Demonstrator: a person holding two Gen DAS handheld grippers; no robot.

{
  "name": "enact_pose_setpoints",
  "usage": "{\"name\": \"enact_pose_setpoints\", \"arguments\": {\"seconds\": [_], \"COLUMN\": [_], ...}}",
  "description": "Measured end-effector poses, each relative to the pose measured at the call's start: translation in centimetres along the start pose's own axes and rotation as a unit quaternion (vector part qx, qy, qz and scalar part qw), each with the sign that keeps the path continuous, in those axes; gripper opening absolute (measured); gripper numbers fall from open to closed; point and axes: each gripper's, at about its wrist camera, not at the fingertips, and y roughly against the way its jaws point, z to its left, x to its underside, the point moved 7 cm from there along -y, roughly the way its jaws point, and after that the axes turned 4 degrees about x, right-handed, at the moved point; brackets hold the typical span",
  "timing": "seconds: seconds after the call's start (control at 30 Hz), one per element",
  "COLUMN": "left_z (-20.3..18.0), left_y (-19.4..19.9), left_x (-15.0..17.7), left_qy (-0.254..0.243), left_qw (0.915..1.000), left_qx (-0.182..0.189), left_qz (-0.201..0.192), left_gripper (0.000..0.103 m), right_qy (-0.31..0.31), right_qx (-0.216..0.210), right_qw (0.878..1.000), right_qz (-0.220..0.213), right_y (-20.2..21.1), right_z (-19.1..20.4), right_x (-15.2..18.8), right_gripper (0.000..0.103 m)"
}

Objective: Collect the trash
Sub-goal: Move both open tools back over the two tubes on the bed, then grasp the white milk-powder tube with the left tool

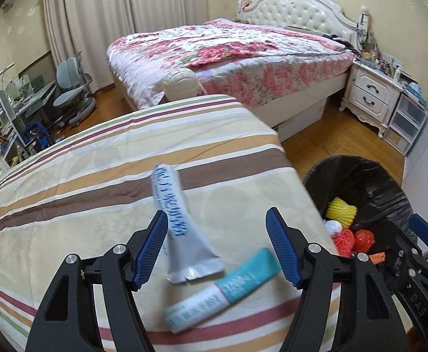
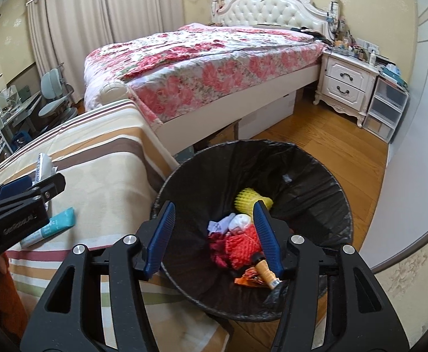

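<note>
Hand-held gripper (image 1: 217,246) gapes wide around silver sachet (image 1: 181,228).

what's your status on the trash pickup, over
Left gripper open around silver sachet. Right gripper open, empty, over bin. Teal packet on bedspread. Nothing blocking.

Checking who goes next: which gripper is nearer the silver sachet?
Left. The left gripper is open with the silver sachet between its fingers on the striped sheet. The right gripper is open over the bin.
</note>
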Motion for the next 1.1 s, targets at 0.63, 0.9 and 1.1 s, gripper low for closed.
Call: {"name": "enact_pose_setpoints", "arguments": {"seconds": [0.63, 0.9, 1.1], "left_z": [2.4, 3.6, 5.5], "left_y": [-1.9, -0.7, 0.6], "left_x": [0.8, 0.7, 0.8], "left_qy": [-0.001, 0.009, 0.018], "left_qw": [0.9994, 0.9995, 0.9997], "left_qx": [0.016, 0.019, 0.009], "left_qz": [0.031, 0.022, 0.012], "left_gripper": [0.028, 0.024, 0.024], "right_qy": [0.032, 0.055, 0.079], "right_qx": [-0.017, -0.033, -0.047], "right_qw": [0.999, 0.998, 0.996], "right_qz": [0.008, 0.012, 0.020], "right_y": [-0.1, 0.5, 1.0], "right_z": [3.9, 6.3, 8.7], "right_x": [-0.3, 0.5, 1.4], "right_gripper": [0.055, 0.055, 0.055]}}
